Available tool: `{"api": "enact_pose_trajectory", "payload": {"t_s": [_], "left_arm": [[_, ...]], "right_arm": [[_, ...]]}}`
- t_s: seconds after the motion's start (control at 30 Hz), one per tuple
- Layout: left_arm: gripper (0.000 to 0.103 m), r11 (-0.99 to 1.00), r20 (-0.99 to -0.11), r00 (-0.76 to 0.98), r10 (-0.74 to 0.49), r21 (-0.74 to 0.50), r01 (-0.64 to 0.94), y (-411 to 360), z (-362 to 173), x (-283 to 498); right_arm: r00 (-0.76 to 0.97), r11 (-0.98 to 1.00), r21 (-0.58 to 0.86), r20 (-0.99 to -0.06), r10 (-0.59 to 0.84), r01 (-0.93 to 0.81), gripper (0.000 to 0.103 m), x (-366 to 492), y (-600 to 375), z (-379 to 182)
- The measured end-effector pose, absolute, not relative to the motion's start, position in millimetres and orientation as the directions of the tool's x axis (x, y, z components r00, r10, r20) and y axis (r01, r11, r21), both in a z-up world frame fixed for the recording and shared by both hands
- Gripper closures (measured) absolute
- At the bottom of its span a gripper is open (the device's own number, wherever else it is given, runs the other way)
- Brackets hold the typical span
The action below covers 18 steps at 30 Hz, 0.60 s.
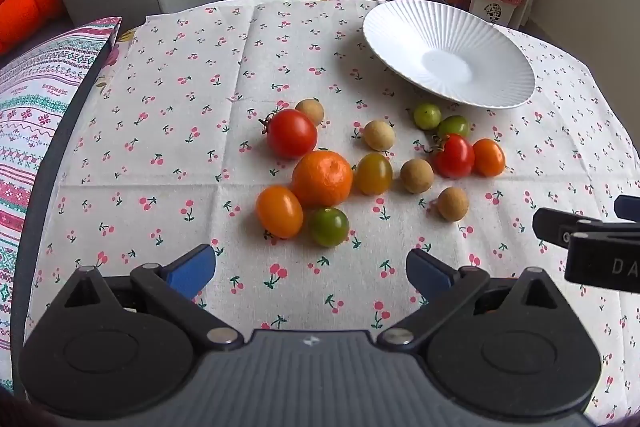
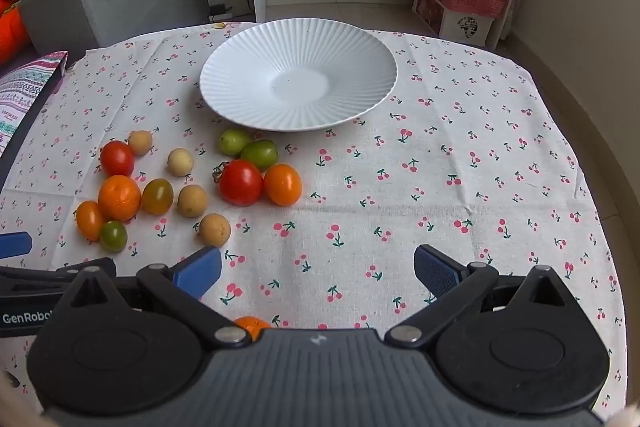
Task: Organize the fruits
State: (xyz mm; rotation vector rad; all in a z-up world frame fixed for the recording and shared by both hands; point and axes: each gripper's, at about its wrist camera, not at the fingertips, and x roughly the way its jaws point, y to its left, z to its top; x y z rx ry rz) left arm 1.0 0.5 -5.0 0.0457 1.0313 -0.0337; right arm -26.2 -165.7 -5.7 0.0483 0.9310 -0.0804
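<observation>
**Inspector:** Under the right claw's (image 2: 318, 273) housing, one orange fruit (image 2: 250, 325) is mostly hidden; only a dimpled sliver shows at the near edge. I cannot tell its full shape.

**Clerk:** And the claws themselves?

**Inspector:** Both stand wide apart, holding nothing. The left claw (image 1: 311, 273) hovers over bare cloth just short of the fruit. Its blue pads (image 1: 192, 271) look ribbed; the arms are matte black plastic. The right claw is cut off at the frame edge in the left view, showing only black links and partial lettering.

**Clerk:** Where is the fruit?

**Inspector:** Loose on the tablecloth (image 1: 160, 147), a creased fabric printed with small cherries, in a scatter near the plate (image 2: 298, 79) but not on it. The plate is white, round, with fine radial ridges and a smooth centre.

**Clerk:** Particulars?

**Inspector:** A mandarin (image 1: 322, 179), rough-skinned, touches a glossy red tomato (image 1: 291, 133), an oval orange tomato (image 1: 279, 211) and a green tomato (image 1: 329, 227). An olive-toned tomato (image 1: 374, 173) sits just beside it. Four tan, matte, round fruits lie among them; one (image 1: 452, 203) is nearest the right claw. A second red tomato (image 1: 454, 155), stem attached, touches another orange one (image 1: 488, 157). Two pale green fruits (image 1: 427, 115) lie just beside the plate's rim.
</observation>
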Motion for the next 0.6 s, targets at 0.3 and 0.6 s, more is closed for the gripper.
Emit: {"api": "enact_pose_trajectory", "payload": {"t_s": [0.3,0.6], "left_arm": [[0.013,0.998,-0.856,0.516,-0.013,0.019,0.056,0.1,-6.2,2.1],[0.013,0.998,-0.853,0.521,-0.013,0.018,0.055,0.5,-5.7,1.9]], "right_arm": [[0.595,0.996,0.002,-0.802,-0.054,0.093,0.0,-25.2,-167.1,-5.2],[0.596,0.995,0.0,-0.801,-0.058,0.097,0.0,-25.0,-168.1,-5.4]]}}
